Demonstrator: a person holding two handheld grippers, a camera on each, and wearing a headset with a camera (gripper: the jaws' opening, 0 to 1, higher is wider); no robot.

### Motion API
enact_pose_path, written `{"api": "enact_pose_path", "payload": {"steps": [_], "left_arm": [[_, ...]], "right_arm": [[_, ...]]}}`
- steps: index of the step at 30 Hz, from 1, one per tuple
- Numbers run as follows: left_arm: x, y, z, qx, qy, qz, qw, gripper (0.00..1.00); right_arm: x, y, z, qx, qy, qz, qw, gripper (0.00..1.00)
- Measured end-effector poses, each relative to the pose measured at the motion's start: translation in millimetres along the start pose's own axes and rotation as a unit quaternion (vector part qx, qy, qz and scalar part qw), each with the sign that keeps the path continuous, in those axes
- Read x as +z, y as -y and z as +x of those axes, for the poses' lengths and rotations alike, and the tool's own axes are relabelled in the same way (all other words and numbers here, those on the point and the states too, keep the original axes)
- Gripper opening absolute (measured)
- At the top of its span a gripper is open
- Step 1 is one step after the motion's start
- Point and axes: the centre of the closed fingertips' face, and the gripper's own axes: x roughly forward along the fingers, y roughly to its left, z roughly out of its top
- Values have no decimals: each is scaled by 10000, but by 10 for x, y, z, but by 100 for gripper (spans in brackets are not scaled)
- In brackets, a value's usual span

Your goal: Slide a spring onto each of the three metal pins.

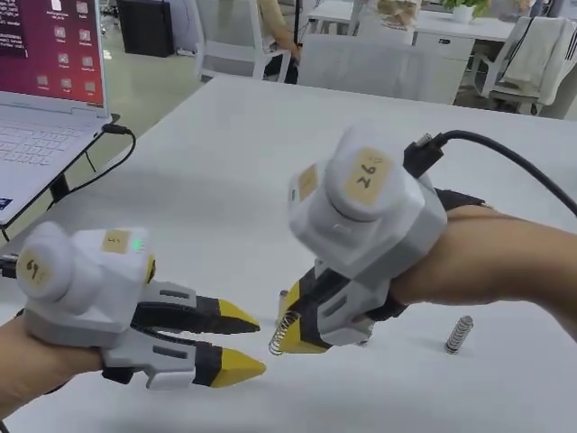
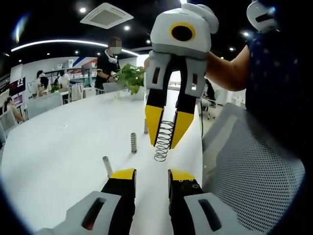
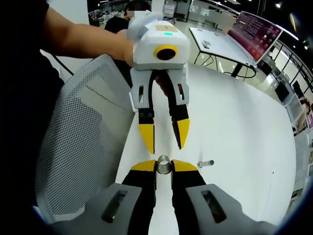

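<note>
Currently: spring gripped, bare pin waiting.
Left gripper (image 1: 257, 345) has its jaws parted and empty above the counter (image 1: 225, 162). The bare pin (image 2: 106, 165) stands just beside them. Right gripper (image 1: 297, 336) has its jaws pinched on the spring (image 1: 283, 333), lower coils free and tilted. I'd square its axis over the pin, lower it, then release. The upright spring (image 1: 459, 334) at far right looks seated.

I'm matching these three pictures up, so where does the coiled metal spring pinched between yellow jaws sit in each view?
Head view: the coiled metal spring is low centre, pinched by the right hand-held gripper.
Left gripper view: centre, hanging from the facing gripper's jaws.
Right gripper view: bottom centre, end-on between that view's own jaws.
Shared landmark: the left hand-held gripper, aimed at the spring.
</note>
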Motion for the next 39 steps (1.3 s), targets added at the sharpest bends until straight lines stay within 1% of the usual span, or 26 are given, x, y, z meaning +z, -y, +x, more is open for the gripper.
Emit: {"api": "enact_pose_path", "payload": {"steps": [4,10,13,18,30,39], "left_arm": [[-72,-69,-36,175,-20,-89,9998,23],[-155,-142,-87,373,-37,-206,9991,30],[-175,-171,-106,463,-39,-280,9985,34],[-208,-190,-134,564,-35,-354,9978,39],[-246,-196,-151,680,-28,-487,9965,51],[-319,-216,-188,797,-108,-525,9954,61]], "right_arm": [[-36,30,-5,-31,-37,27,10000,8],[-73,55,-20,-38,-63,78,9999,8],[-84,79,-31,-59,-65,104,9999,8],[-116,111,-51,-95,-83,146,9998,8],[-183,213,-113,-219,-129,255,9994,9],[-193,337,-186,-350,-137,304,9988,9]]}}
